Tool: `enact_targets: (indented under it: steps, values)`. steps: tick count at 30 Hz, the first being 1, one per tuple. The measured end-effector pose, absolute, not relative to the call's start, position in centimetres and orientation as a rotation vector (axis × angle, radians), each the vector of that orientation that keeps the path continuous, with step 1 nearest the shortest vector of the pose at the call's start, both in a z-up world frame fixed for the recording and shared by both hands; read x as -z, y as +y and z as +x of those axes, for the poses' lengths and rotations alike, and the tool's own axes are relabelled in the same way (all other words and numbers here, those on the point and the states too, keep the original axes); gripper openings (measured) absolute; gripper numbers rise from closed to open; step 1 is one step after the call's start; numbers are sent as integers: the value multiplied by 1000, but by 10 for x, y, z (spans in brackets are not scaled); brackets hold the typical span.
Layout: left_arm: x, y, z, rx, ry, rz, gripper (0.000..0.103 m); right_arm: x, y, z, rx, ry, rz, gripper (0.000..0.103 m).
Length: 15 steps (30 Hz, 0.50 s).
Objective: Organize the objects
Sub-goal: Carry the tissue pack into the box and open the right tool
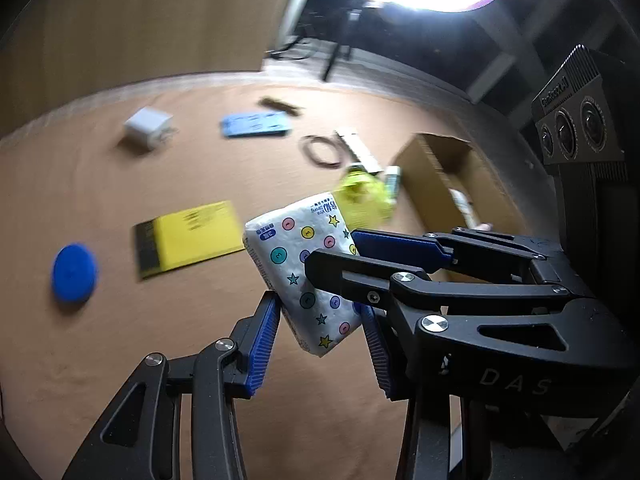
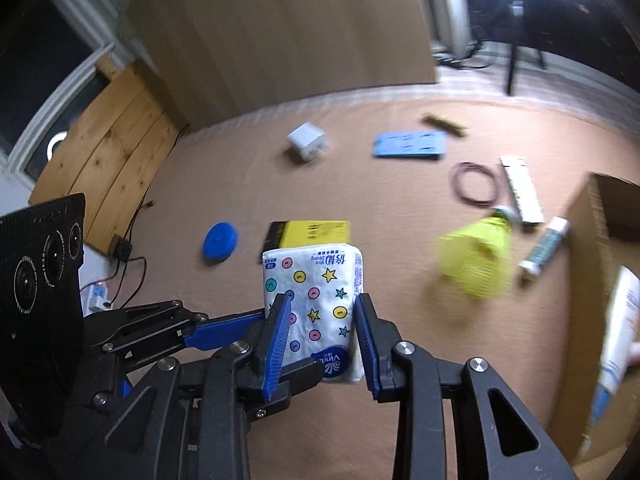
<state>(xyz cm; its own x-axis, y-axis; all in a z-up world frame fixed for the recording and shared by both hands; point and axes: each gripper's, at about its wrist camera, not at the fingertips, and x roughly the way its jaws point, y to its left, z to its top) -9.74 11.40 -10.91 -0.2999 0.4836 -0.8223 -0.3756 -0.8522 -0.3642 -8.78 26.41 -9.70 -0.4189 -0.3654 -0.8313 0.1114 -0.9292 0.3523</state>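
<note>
A white tissue pack (image 1: 308, 264) printed with coloured dots and stars hangs above the brown table (image 1: 120, 200), held from two sides. My left gripper (image 1: 320, 320) is shut on its lower end. My right gripper (image 1: 334, 252) reaches in from the right and clamps its upper part. In the right wrist view the tissue pack (image 2: 316, 288) stands upright between the pads of my right gripper (image 2: 322, 312). A blue finger (image 2: 224, 330) of the left gripper comes in from the left behind it.
An open cardboard box (image 2: 592, 240) with a white tube (image 2: 616, 332) in it stands at the right. On the table lie a yellow item (image 2: 476, 264), a yellow-black box (image 2: 312, 232), a blue disc (image 2: 220, 240), a white cube (image 2: 308, 146), a blue card (image 2: 410, 144), a cable ring (image 2: 476, 184) and a small tube (image 2: 546, 248).
</note>
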Motion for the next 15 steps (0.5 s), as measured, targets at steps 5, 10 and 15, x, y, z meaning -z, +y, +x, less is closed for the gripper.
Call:
enact_targets:
  steps: [5,10,15]
  values:
    - [96,168,-94,-2110,-78,-1370,45,82,319,-65,2487,-437,1482,30]
    - [84,226,-84,-2043,-16,-1313,45,72,368,-41,2570,-493,1471,30]
    - [79,283,-72,-1964,36,-1279,45,70,413,-17,2641,-557,1478,30]
